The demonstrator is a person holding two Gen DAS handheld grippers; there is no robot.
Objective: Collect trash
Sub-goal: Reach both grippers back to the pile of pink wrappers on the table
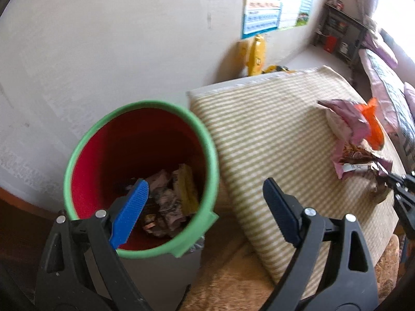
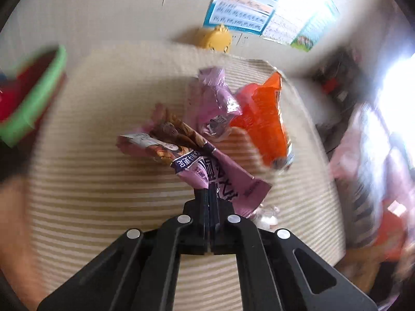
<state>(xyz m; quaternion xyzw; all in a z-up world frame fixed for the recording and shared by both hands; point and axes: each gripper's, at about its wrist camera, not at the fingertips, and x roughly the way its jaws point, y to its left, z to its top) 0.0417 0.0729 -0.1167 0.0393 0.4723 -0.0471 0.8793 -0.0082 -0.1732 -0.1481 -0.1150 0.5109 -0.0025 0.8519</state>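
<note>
Purple snack wrapper, crumpled, with a brown printed panel and white lettering, pinched at its near corner by the right gripper, whose black jaws are clenched on the foil. The wrapper extends away from the jaws over a striped beige mat; whether its far end rests on the mat cannot be told. Just beyond it lie a second crumpled purple wrapper and, to the right of that, an orange plastic wrapper, the two touching. In the left wrist view the same cluster of wrappers sits at the right of the mat, with the right gripper's black tips meeting it from the right edge.

Left gripper, released: blue-padded fingers spread wide and holding nothing, hovering over the near rim of the bin. The bin is red inside with a green rim, stands just left of the mat, and contains crumpled paper and wrappers at its bottom.

Background: pale wall with a blue-bordered poster, a yellow object against the wall beyond the mat, and a dark shelf unit at far right.
</note>
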